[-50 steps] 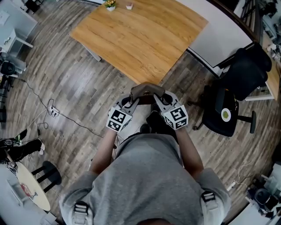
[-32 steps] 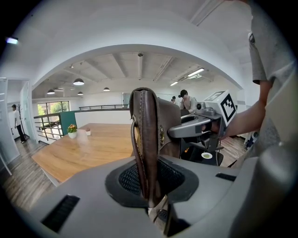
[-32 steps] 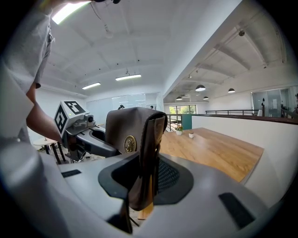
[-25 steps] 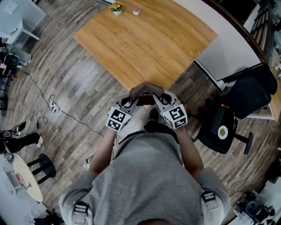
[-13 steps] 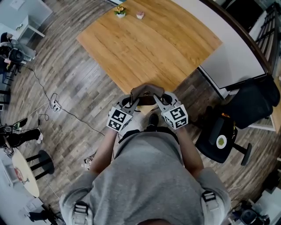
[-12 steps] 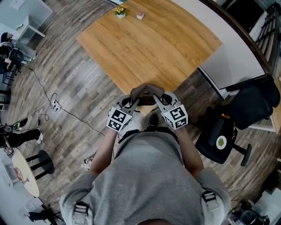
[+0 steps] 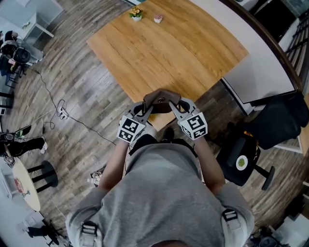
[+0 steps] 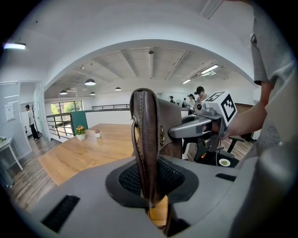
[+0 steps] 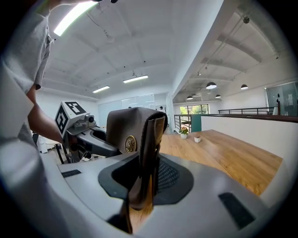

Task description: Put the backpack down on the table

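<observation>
While both claws are closed narrowly on its straps, the brown leather backpack [image 7: 161, 99] sits upright between them at the near corner of the light wooden desk [image 7: 169, 48]; whether it touches the desk cannot be told. The left claw [image 8: 150, 186] pinches one brown strap and the right claw [image 9: 142, 181] pinches another. A small potted flower [image 7: 136, 13] stands at the desk's far corner.

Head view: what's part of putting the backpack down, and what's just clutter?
Job: backpack, held by left gripper and right gripper; wooden table.
Clutter: flower pot, small pink pot, office chair, power strip, stool.
</observation>
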`<state>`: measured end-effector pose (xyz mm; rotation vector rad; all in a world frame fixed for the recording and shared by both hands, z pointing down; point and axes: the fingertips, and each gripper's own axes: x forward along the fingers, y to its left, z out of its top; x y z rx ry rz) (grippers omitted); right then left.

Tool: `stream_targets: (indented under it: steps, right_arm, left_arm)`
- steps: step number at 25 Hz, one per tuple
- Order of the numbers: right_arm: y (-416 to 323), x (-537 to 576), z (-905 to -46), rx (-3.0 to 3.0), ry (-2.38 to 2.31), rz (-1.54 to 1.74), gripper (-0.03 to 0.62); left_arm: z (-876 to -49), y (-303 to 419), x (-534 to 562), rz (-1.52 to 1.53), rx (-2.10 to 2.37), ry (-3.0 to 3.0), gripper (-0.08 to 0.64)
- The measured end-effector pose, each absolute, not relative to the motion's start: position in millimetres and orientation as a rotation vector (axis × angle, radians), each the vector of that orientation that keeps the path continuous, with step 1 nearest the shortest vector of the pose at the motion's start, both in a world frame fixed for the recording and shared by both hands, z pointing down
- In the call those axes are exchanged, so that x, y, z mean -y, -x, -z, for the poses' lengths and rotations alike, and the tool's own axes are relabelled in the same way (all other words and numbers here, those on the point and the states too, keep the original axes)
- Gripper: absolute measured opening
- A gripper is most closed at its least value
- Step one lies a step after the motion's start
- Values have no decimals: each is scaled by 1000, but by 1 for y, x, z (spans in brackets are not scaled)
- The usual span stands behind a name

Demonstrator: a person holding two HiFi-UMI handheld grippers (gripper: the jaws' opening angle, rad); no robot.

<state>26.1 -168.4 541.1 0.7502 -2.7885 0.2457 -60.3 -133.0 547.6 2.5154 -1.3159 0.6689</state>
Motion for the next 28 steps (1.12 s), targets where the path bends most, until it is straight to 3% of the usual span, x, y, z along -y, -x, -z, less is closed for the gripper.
stream_targets:
  steps: [28]
  right_arm:
    - [11, 233, -544, 2723, -798, -164, 87]
  left_arm:
    - [-557, 99, 206, -641, 1263, -2587, 69]
